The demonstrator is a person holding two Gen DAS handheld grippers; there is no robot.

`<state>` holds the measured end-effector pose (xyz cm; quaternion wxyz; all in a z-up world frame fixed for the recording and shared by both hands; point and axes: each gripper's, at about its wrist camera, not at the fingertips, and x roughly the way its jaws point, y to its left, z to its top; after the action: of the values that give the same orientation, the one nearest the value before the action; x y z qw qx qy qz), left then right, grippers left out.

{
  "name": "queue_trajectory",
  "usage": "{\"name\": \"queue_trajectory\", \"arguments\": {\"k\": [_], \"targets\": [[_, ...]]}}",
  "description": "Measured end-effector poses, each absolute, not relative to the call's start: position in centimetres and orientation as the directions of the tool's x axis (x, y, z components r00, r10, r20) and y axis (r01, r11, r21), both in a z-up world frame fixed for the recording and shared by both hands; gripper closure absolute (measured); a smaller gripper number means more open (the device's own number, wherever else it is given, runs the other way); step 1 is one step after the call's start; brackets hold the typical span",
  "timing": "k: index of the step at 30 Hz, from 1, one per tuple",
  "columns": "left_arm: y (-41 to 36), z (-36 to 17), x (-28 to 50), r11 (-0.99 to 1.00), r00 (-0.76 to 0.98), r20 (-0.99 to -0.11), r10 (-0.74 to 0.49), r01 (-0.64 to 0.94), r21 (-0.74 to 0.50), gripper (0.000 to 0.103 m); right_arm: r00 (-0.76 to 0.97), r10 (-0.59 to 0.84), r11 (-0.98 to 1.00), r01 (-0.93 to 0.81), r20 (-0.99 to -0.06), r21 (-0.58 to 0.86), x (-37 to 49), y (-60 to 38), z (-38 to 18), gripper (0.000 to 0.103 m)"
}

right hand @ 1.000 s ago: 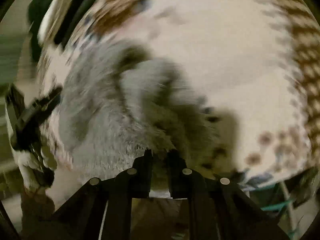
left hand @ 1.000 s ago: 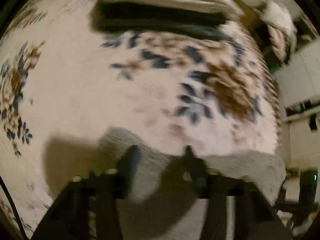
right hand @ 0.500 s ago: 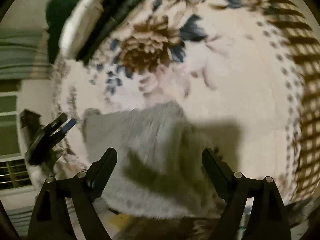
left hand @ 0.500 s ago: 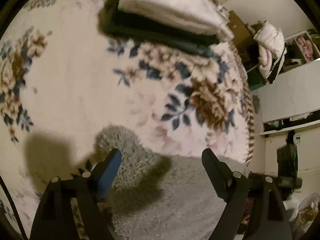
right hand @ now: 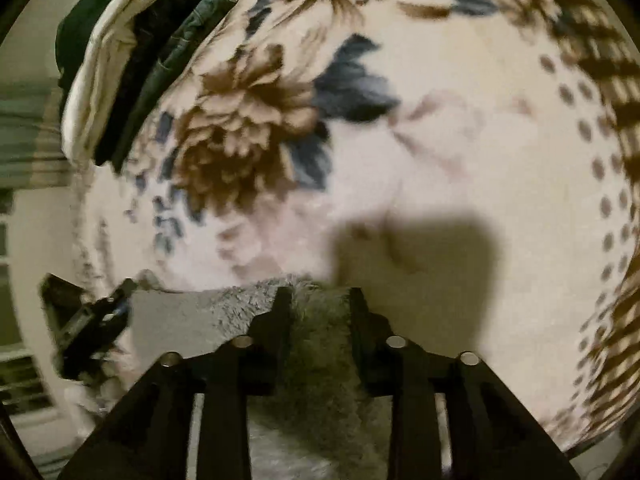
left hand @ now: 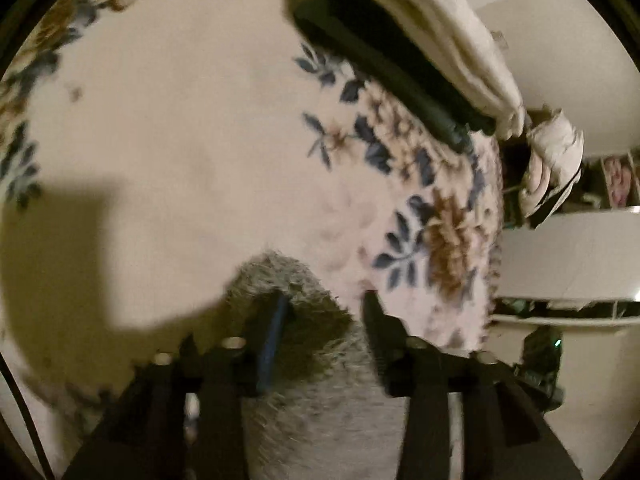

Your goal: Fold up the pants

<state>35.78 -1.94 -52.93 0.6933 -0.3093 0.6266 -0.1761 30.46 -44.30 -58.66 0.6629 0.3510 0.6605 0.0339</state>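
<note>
The fuzzy grey fleece pants (left hand: 320, 380) lie on a cream blanket with brown and blue flowers (left hand: 200, 140), at its near edge. The left gripper (left hand: 324, 312) is part-closed around a pants corner, whether gripping I cannot tell. The right gripper (right hand: 316, 304) pinches a bunched fold of pants (right hand: 316, 344). A stack of folded cream and dark clothes (left hand: 420, 48) sits at the blanket's far edge.

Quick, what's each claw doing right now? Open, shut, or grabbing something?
Left gripper: partly closed around the fuzzy grey pants; firm pinch cannot be told.
Right gripper: shut on the fuzzy grey pants.
</note>
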Motion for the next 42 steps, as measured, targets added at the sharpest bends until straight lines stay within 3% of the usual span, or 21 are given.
{"name": "queue_trajectory", "arguments": {"k": [1, 2, 3, 5, 8, 10, 11, 12, 13, 14, 19, 22, 24, 26, 27, 29, 33, 38, 39, 41, 42], "targets": [[-1.5, -51.8, 35.1, 0.723, 0.171, -0.738, -0.653, -0.151, -0.675, 0.043, 0.148, 0.527, 0.732, 0.421, -0.837, 0.536, 29.7, -44.4, -58.0, 0.020], [-1.2, -50.9, 34.5, 0.719, 0.192, -0.733, -0.653, -0.146, -0.679, 0.028, 0.174, 0.530, 0.723, 0.419, -0.830, 0.549, 28.4, -44.9, -56.7, 0.016], [-1.0, -49.5, 33.4, 0.733, 0.213, -0.740, -0.638, -0.129, -0.668, 0.020, 0.188, 0.508, 0.725, 0.434, -0.841, 0.535, 26.2, -45.3, -55.4, 0.016], [-1.1, -47.7, 31.5, 0.755, 0.237, -0.750, -0.618, -0.087, -0.650, 0.017, 0.186, 0.492, 0.714, 0.473, -0.850, 0.517, 22.8, -45.4, -54.5, 0.016], [-2.1, -46.7, 27.9, 0.799, 0.216, -0.787, -0.578, -0.046, -0.599, 0.001, 0.157, 0.536, 0.656, 0.541, -0.830, 0.526, 17.2, -44.9, -55.4, 0.016], [-2.7, -47.2, 26.3, 0.814, 0.196, -0.804, -0.562, -0.038, -0.579, 0.001, 0.132, 0.573, 0.617, 0.581, -0.809, 0.531, 15.2, -43.6, -57.9, 0.016], [-3.2, -47.8, 25.5, 0.820, 0.178, -0.811, -0.557, -0.036, -0.571, 0.001, 0.149, 0.602, 0.573, 0.604, -0.785, 0.554, 14.4, -42.9, -59.5, 0.023], [-3.7, -48.7, 24.8, 0.822, 0.150, -0.817, -0.557, -0.040, -0.568, 0.001, 0.168, 0.616, 0.550, 0.607, -0.769, 0.573, 14.0, -42.7, -60.1, 0.036], [-4.2, -49.5, 24.3, 0.824, 0.128, -0.821, -0.556, -0.044, -0.565, 0.001, 0.164, 0.620, 0.546, 0.611, -0.767, 0.573, 13.9, -41.9, -60.9, 0.088], [-4.6, -50.3, 23.9, 0.832, 0.105, -0.831, -0.547, -0.046, -0.553, 0.001, 0.154, 0.605, 0.557, 0.620, -0.781, 0.553, 13.6, -41.4, -61.1, 0.096], [-5.0, -51.6, 22.5, 0.846, 0.071, -0.845, -0.530, -0.026, -0.533, 0.001, 0.196, 0.547, 0.589, 0.601, -0.814, 0.540, 10.9, -41.1, -57.2, 0.097], [-4.9, -51.8, 22.2, 0.847, 0.058, -0.846, -0.531, -0.015, -0.532, 0.001, 0.114, 0.547, 0.616, 0.616, -0.829, 0.491, 9.7, -42.2, -57.9, 0.096], [-4.9, -51.7, 22.3, 0.850, 0.051, -0.849, -0.525, -0.009, -0.526, 0.001, 0.021, 0.584, 0.645, 0.595, -0.811, 0.480, 10.6, -41.8, -60.2, 0.087], [-5.0, -51.4, 22.4, 0.852, 0.046, -0.851, -0.523, 0.002, -0.523, 0.001, -0.083, 0.569, 0.704, 0.564, -0.818, 0.432, 11.8, -41.3, -60.7, 0.053], [-5.0, -50.9, 22.7, 0.851, 0.056, -0.849, -0.525, 0.016, -0.525, 0.001, -0.058, 0.548, 0.723, 0.534, -0.834, 0.438, 12.2, -41.6, -59.2, 0.047], [-5.2, -50.0, 23.3, 0.851, 0.073, -0.848, -0.526, 0.043, -0.524, 0.001, 0.020, 0.510, 0.756, 0.466, -0.860, 0.460, 13.6, -42.3, -55.5, 0.024], [-5.5, -49.1, 26.4, 0.852, 0.119, -0.844, -0.524, 0.071, -0.519, 0.001, 0.129, 0.491, 0.780, 0.375, -0.862, 0.500, 18.2, -42.8, -52.0, 0.020], [-5.8, -51.4, 31.9, 0.851, 0.106, -0.844, -0.525, 0.036, -0.524, 0.001, 0.105, 0.484, 0.803, 0.340, -0.869, 0.489, 26.3, -42.3, -55.7, 0.020], [-6.0, -52.1, 32.9, 0.846, 0.094, -0.841, -0.533, 0.028, -0.533, 0.001, 0.085, 0.503, 0.800, 0.331, -0.860, 0.500, 27.4, -42.1, -57.1, 0.021], [-6.3, -53.3, 34.2, 0.857, 0.078, -0.854, -0.515, 0.030, -0.514, 0.001, 0.107, 0.470, 0.818, 0.319, -0.876, 0.478, 28.5, -42.0, -58.3, 0.065], [-6.3, -53.7, 34.4, 0.861, 0.067, -0.858, -0.509, 0.033, -0.508, 0.001, 0.127, 0.441, 0.833, 0.311, -0.889, 0.458, 29.2, -42.1, -58.2, 0.068]]}}
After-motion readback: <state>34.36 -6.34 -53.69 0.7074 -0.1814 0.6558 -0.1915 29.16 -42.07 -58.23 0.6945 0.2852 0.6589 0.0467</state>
